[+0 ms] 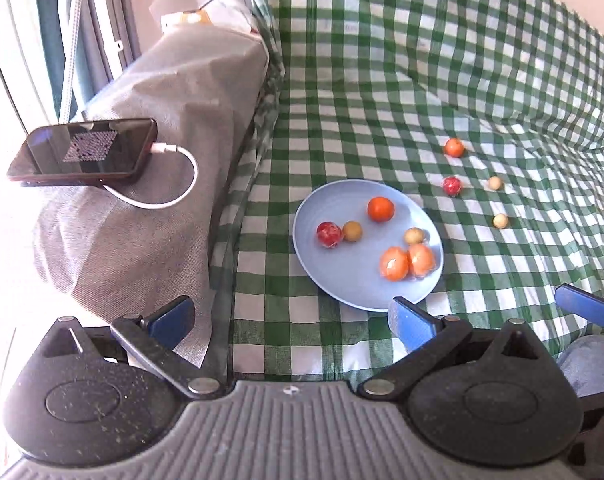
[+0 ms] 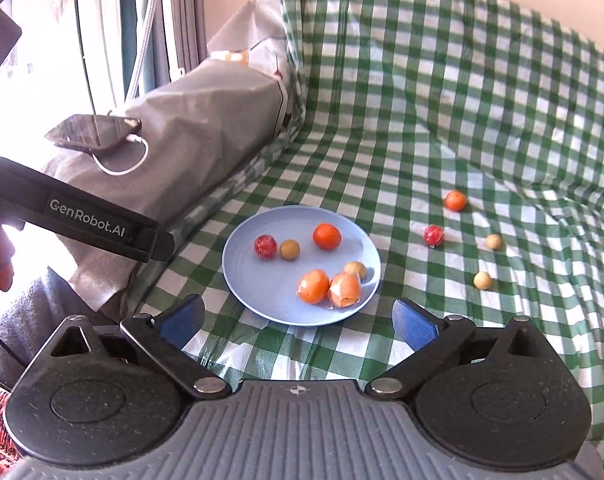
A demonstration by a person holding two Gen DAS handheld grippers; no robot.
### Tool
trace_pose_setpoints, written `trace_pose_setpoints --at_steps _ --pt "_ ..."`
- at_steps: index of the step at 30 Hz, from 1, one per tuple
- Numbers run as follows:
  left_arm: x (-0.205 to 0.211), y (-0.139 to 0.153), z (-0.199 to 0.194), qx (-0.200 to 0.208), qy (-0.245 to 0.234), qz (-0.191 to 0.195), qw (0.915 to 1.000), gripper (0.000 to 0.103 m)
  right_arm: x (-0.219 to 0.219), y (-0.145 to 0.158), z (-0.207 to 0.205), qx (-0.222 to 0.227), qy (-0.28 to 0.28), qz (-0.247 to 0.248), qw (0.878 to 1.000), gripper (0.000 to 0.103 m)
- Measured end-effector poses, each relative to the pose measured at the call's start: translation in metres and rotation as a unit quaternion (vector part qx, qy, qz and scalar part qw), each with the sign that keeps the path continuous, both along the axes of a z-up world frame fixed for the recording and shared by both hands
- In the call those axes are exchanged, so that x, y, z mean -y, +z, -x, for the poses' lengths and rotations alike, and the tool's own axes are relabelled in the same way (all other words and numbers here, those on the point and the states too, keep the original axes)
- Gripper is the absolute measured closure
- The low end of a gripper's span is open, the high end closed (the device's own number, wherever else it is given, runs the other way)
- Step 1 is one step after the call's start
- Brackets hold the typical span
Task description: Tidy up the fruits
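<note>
We take the round pale-blue plastic plate (image 2: 238, 280) as our landmark: it sits on the green-and-white checked cloth (image 2: 422, 120) that covers the seat, and it already holds six pieces: a small red fruit in clear wrap (image 2: 265, 246), a tan ball-shaped fruit (image 2: 289, 249) touching it, a bare orange fruit (image 2: 326, 236) toward the plate's far side, another tan one (image 2: 355, 270) and two wrapped orange fruits (image 2: 329, 286) side by side at the near right rim. Four pieces lie loose on the cloth to the right of the plate and well apart from it: an orange fruit (image 2: 455, 200) farthest off, a wrapped red one (image 2: 433, 236) nearest the plate, and two pale tan balls (image 2: 493, 241) (image 2: 482, 280). We judge the gathering a little past halfway, with the reach for the next loose piece in hand. Our left gripper (image 1: 290, 318) hangs at the plate's near left edge with its blue pads spread wide and nothing between them; our right gripper (image 2: 298, 320) hovers just short of the plate's near rim, likewise spread and empty. The next move calls for swinging the right gripper rightward from the plate, probably to the wrapped red one, and pinching gently, since we expect round fruit to roll on soft cloth. A dark phone on a white cable (image 1: 86, 152) rests on the grey cushion (image 1: 174, 120) left of the plate.
</note>
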State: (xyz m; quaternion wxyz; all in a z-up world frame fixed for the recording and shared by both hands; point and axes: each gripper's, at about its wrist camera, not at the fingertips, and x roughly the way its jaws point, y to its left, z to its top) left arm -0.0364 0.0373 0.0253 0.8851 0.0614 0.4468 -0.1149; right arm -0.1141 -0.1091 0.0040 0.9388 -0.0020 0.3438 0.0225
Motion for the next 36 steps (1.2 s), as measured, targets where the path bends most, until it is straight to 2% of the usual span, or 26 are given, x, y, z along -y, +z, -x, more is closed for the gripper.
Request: trace_pose_setpoints --at_steps 7,15,36 --pt "0.004 0.01 0.019 0.018 -0.007 -0.001 0.9998 0.0 -0.001 0.01 0.02 0.018 -0.01 0.001 1.0 0.002" --pt "0.004 0.013 0.022 0.023 -0.007 -0.001 0.9997 0.0 -0.002 0.016 0.025 0.028 -0.012 0.003 1.0 0.001" --pt "0.008 0.003 0.008 0.008 -0.008 -0.017 0.9998 0.0 0.005 0.005 0.015 0.008 -0.016 -0.011 1.0 0.001"
